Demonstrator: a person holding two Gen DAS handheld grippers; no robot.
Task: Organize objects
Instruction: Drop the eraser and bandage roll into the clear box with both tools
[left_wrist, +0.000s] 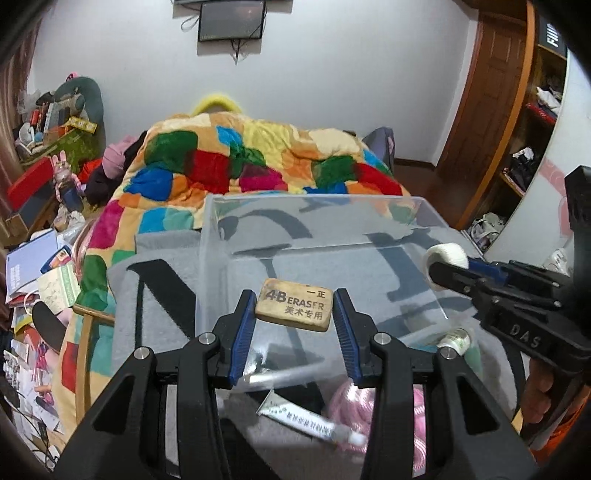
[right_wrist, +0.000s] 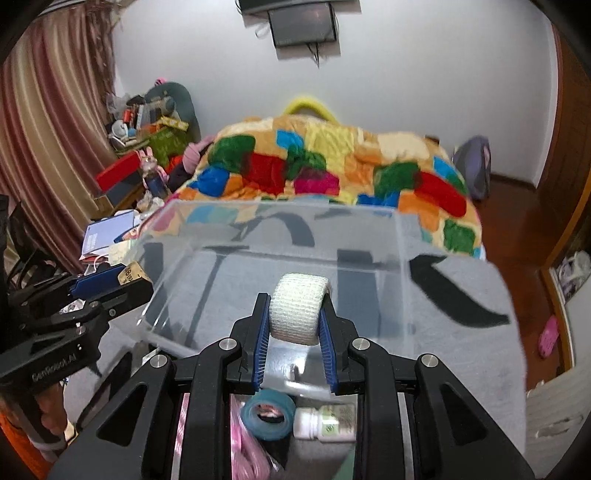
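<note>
My left gripper (left_wrist: 294, 306) is shut on a tan 4B eraser (left_wrist: 293, 304) and holds it above a clear plastic bin (left_wrist: 317, 236) on a grey blanket. My right gripper (right_wrist: 295, 314) is shut on a white gauze roll (right_wrist: 298, 310), also above the bin (right_wrist: 280, 236). The right gripper with the roll (left_wrist: 445, 264) shows at the right of the left wrist view. The left gripper shows at the left edge of the right wrist view with the eraser (right_wrist: 131, 275).
Near the front of the bin lie a tube (left_wrist: 314, 421), a pink bundle (left_wrist: 354, 410), a blue tape roll (right_wrist: 267, 413) and a white pill bottle (right_wrist: 325, 422). A bed with a patchwork quilt (left_wrist: 258, 158) lies behind. Clutter fills the floor at left (left_wrist: 33, 280).
</note>
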